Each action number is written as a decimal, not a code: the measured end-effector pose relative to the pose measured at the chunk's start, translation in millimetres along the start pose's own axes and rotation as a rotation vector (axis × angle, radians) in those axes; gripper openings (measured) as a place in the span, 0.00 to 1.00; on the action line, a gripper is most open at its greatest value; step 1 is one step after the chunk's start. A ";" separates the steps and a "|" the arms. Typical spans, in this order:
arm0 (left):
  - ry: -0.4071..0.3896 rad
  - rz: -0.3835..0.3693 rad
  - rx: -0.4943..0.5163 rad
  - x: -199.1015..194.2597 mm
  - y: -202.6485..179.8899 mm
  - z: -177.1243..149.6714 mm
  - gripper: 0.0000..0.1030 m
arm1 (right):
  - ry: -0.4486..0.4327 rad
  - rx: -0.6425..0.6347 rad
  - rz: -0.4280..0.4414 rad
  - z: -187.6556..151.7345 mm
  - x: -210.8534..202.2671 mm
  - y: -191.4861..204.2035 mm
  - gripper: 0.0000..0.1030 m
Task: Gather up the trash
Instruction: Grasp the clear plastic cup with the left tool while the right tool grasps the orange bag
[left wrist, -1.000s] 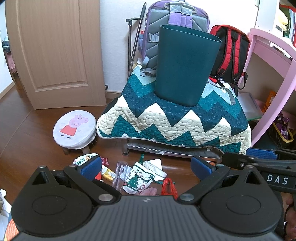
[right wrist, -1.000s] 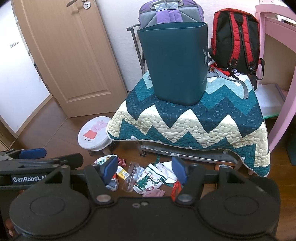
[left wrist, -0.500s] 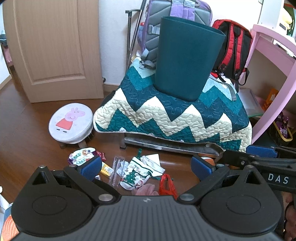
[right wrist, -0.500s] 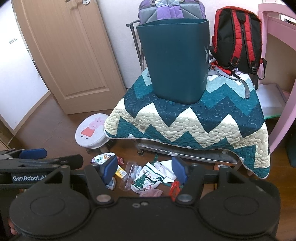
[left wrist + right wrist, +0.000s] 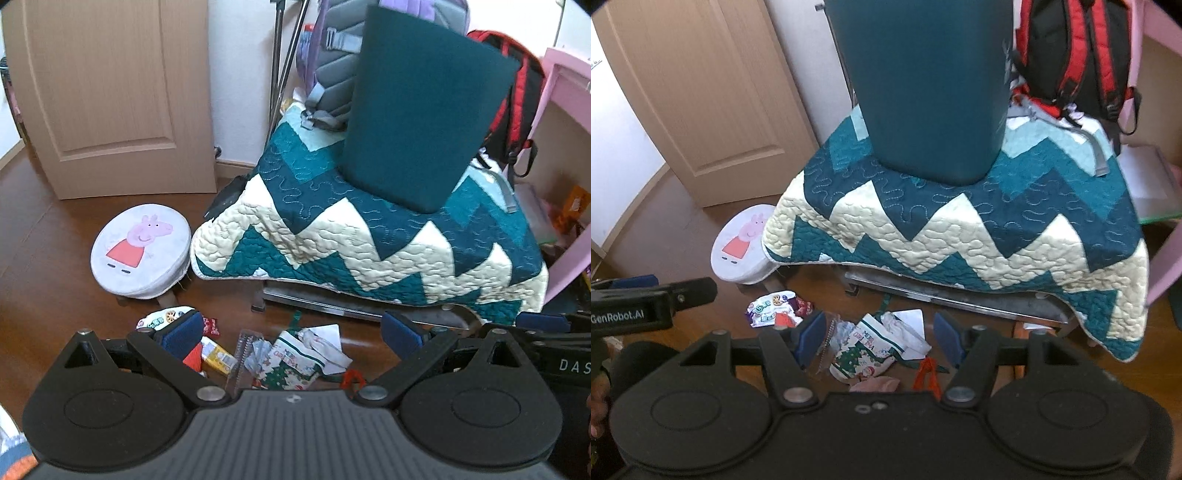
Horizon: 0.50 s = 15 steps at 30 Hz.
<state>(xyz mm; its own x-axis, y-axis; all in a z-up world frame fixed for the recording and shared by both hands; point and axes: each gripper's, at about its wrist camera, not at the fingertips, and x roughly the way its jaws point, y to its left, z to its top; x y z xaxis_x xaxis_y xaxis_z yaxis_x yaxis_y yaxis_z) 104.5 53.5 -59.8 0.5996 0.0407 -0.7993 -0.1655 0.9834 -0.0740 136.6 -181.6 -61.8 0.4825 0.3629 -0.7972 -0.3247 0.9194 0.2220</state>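
Both grippers hang above a scatter of trash on the brown wooden floor [image 5: 44, 258], in front of a low piece of furniture draped in a teal-and-cream zigzag quilt [image 5: 369, 243]. The left gripper [image 5: 291, 334] has its blue pads spread wide with nothing between them; the right gripper [image 5: 882, 334] is likewise released and empty.

The trash lies close together below the fingers: a Christmas-printed wrapper [image 5: 862, 350], crumpled white paper [image 5: 905, 325], a clear plastic strip [image 5: 245, 354], a yellow packet [image 5: 218, 356], a colourful snack bag [image 5: 770, 304] and a small red scrap [image 5: 927, 373]. A pinkish piece sits near the bottom edge of the right wrist view, probably tissue, though it is half hidden.

A dark teal bin [image 5: 424, 118] stands upright on the quilt, well apart from the trash. A round cartoon-pig stool [image 5: 140, 251] sits just left of the quilt's edge, near a closed wooden door [image 5: 110, 92]. Backpacks lean behind the bin, a grey-purple one [image 5: 332, 55] and a red-black one [image 5: 1078, 55].
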 end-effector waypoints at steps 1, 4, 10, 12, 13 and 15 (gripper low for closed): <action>0.012 0.000 0.004 9.2 2.5 4.1 1.00 | 0.005 -0.002 -0.003 2.9 8.9 -2.3 0.63; 0.038 0.011 0.004 37.1 14.5 18.5 1.00 | 0.001 0.003 -0.004 10.6 34.2 -11.9 0.63; 0.128 0.085 0.011 106.3 43.7 38.4 1.00 | 0.062 0.000 -0.027 15.7 96.7 -35.5 0.63; 0.161 0.096 0.041 129.7 50.0 40.7 1.00 | 0.100 0.020 -0.015 13.5 119.6 -44.8 0.63; 0.176 0.095 0.069 141.0 51.9 41.2 1.00 | 0.118 0.029 0.009 12.2 130.3 -48.0 0.63; 0.196 0.094 0.129 161.5 54.1 40.4 1.00 | 0.147 0.038 0.016 7.7 152.9 -53.0 0.63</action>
<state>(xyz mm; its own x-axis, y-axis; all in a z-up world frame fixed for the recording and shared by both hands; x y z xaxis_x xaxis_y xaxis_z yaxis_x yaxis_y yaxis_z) 224.0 120.5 -168.8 0.4209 0.1106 -0.9003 -0.1044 0.9919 0.0730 233.8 -173.7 -191.1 0.3518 0.3542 -0.8665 -0.2989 0.9197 0.2546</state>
